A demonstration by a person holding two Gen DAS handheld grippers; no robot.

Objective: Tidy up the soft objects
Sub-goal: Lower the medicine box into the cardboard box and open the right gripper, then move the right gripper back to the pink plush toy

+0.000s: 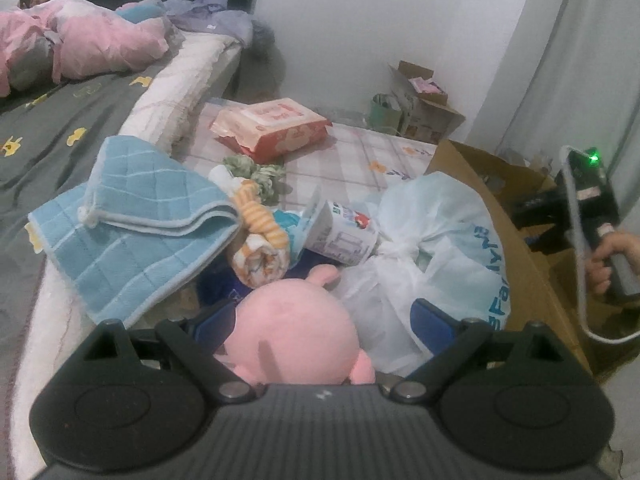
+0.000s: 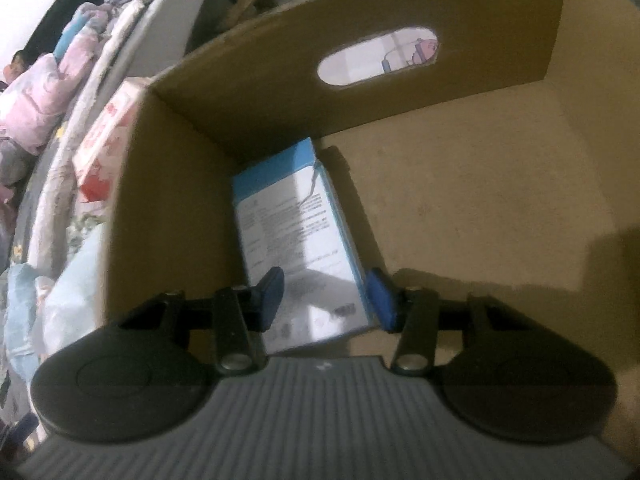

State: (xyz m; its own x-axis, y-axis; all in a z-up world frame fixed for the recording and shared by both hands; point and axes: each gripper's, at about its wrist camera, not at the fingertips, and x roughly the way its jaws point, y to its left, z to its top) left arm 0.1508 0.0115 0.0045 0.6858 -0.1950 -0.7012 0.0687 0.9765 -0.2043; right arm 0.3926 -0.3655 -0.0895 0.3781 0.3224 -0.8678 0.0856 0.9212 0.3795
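Observation:
In the left wrist view a pink plush toy [image 1: 292, 332] sits between the blue pads of my left gripper [image 1: 320, 320]. The left pad touches it, while the right pad stands clear against a white plastic bag [image 1: 432, 248], so the jaws are open. Beyond lie a folded blue towel [image 1: 132, 232], a rolled orange-striped cloth [image 1: 260, 248] and a green cloth bundle [image 1: 256, 176]. In the right wrist view my right gripper [image 2: 326, 298] is down inside a cardboard box [image 2: 480, 184], with its pads against both sides of a blue-and-white carton [image 2: 296, 224].
A pack of wipes [image 1: 272, 128] and a printed paper cup [image 1: 344, 232] lie on the checked mat. The bed with a pink quilt [image 1: 80, 44] runs along the left. A hand [image 1: 612, 256] holds the other tool over the cardboard box [image 1: 520, 240]. Small boxes [image 1: 420, 104] stand by the wall.

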